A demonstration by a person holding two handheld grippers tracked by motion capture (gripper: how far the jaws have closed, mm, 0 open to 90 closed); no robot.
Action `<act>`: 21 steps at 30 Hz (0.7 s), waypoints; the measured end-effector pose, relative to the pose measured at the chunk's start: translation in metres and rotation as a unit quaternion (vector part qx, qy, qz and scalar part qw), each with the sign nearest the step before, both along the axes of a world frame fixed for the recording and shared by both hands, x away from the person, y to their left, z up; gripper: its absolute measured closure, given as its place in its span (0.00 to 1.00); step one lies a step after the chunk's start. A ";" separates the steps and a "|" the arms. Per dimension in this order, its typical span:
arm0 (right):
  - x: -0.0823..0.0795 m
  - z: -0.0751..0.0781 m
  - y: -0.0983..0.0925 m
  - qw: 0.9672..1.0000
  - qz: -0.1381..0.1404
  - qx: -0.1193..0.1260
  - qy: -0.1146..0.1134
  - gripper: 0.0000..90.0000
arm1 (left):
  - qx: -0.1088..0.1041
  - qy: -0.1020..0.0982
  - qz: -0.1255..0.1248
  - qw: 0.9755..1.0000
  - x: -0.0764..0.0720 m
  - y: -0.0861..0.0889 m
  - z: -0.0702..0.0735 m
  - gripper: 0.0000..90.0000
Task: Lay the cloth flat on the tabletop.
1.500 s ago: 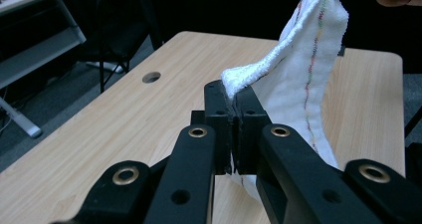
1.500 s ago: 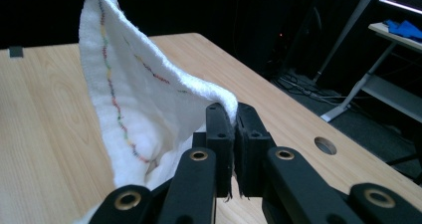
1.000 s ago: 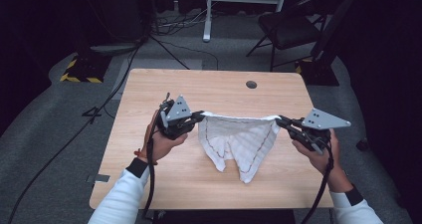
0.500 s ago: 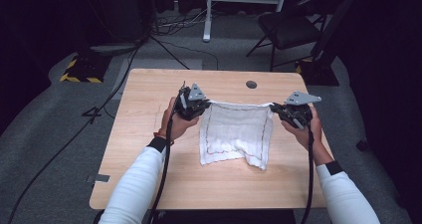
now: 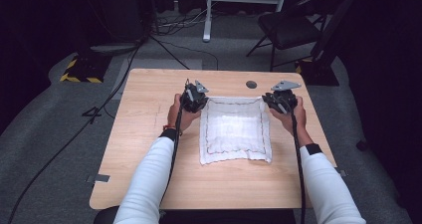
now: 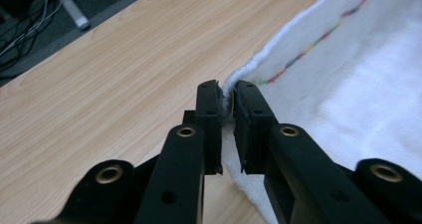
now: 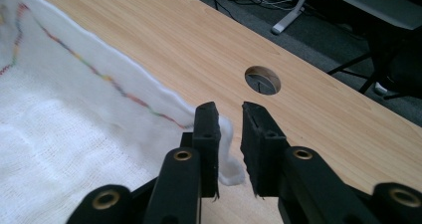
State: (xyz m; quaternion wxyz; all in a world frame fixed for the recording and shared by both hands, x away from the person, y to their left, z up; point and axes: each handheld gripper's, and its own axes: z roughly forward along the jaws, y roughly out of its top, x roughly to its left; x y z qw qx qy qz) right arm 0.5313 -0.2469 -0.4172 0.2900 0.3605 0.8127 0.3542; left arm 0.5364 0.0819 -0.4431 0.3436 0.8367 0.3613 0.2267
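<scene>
white cloth [image 5: 235, 130] | flat, near-square, edges along table [image 5: 149, 149] | left hand-held gripper [image 5: 193, 98] loosening on corner | right hand-held gripper [image 5: 279, 100] parted

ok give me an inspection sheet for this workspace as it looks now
surface: wooden table, a round hole near its far edge
job's things: white cloth with a coloured stitched border lies spread flat on the table
clutter: nothing seen
grippers: left gripper has the cloth's far left corner between its jaws, which have just been opening, with little gap. Right gripper jaws have just been opening too; the far right corner sits in the gap, against one jaw
cables: one trails from each gripper along the forearm; more lie on the floor beyond the table
surroundings: grey carpet, a black chair, a yellow-and-black striped edge, dark room
</scene>
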 end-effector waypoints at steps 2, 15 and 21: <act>0.002 -0.001 0.002 1.000 -0.005 -0.007 -0.003 0.82 | 0.010 0.001 0.009 1.000 0.001 -0.001 -0.003 0.83; -0.058 -0.012 -0.014 0.994 0.101 0.018 0.044 0.64 | 0.004 0.023 -0.100 0.995 -0.071 -0.003 -0.003 0.38; -0.100 -0.037 -0.018 0.989 0.128 -0.001 0.072 0.58 | 0.030 0.054 -0.142 0.988 -0.109 -0.006 -0.028 0.32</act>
